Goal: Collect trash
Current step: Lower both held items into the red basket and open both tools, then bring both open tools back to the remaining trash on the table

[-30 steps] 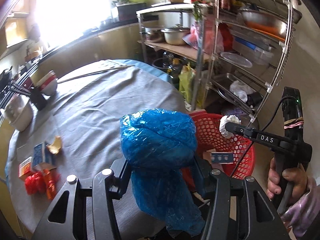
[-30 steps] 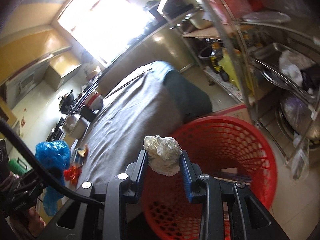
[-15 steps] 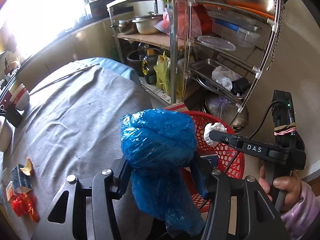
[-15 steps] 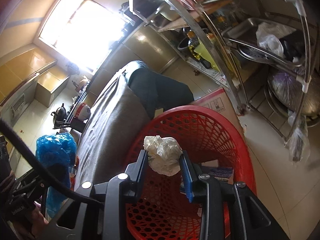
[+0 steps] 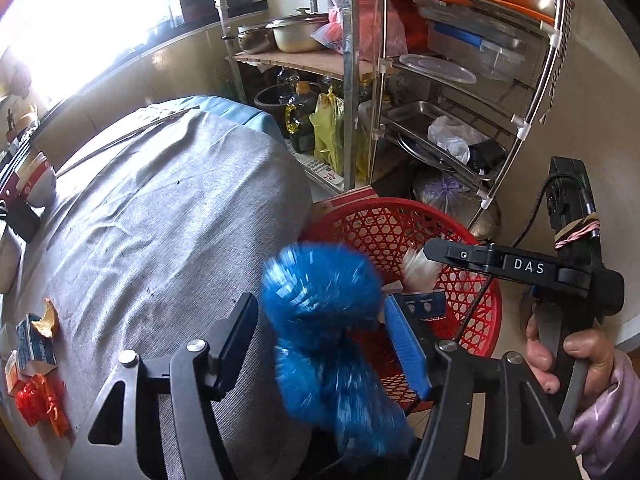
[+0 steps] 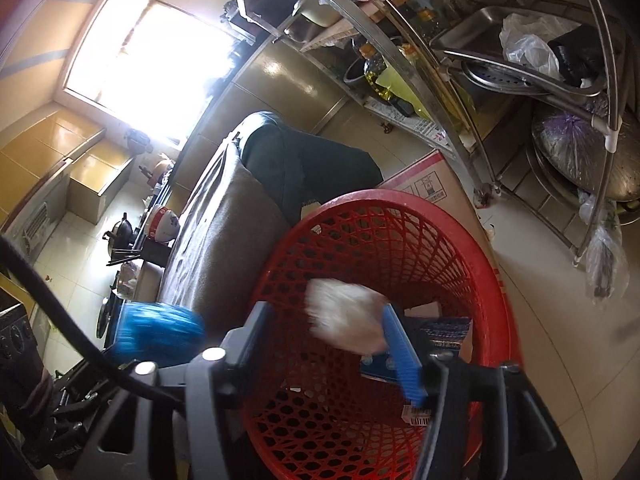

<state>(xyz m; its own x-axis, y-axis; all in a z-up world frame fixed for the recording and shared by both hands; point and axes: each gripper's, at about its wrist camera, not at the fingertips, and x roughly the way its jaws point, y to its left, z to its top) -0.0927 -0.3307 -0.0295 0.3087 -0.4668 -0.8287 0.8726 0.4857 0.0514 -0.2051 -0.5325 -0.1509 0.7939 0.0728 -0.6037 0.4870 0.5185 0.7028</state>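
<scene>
My left gripper (image 5: 324, 328) is open. The blue plastic bag (image 5: 324, 320) is motion-blurred between its spread jaws, by the rim of the red mesh basket (image 5: 452, 224). My right gripper (image 6: 324, 332) is open over the basket (image 6: 472, 236). The white crumpled wad (image 6: 346, 320) is blurred and loose against the right finger, above the basket's inside. The wad also shows in the left wrist view (image 5: 416, 266), beside the right gripper's finger (image 5: 480, 258). The blue bag shows at the left in the right wrist view (image 6: 156, 330).
The grey-clothed table (image 5: 160, 220) holds a small carton (image 5: 34, 344), red wrappers (image 5: 38, 402) and bowls (image 5: 36, 184) at its left edge. A metal rack (image 5: 440, 100) with pots and trays stands behind the basket. A cardboard box (image 6: 428, 184) touches the basket.
Both grippers have opened. The blue bag and the white wad, held firmly before, are now blurred and slipping free over the basket. Both grippers have moved closer to the basket.
</scene>
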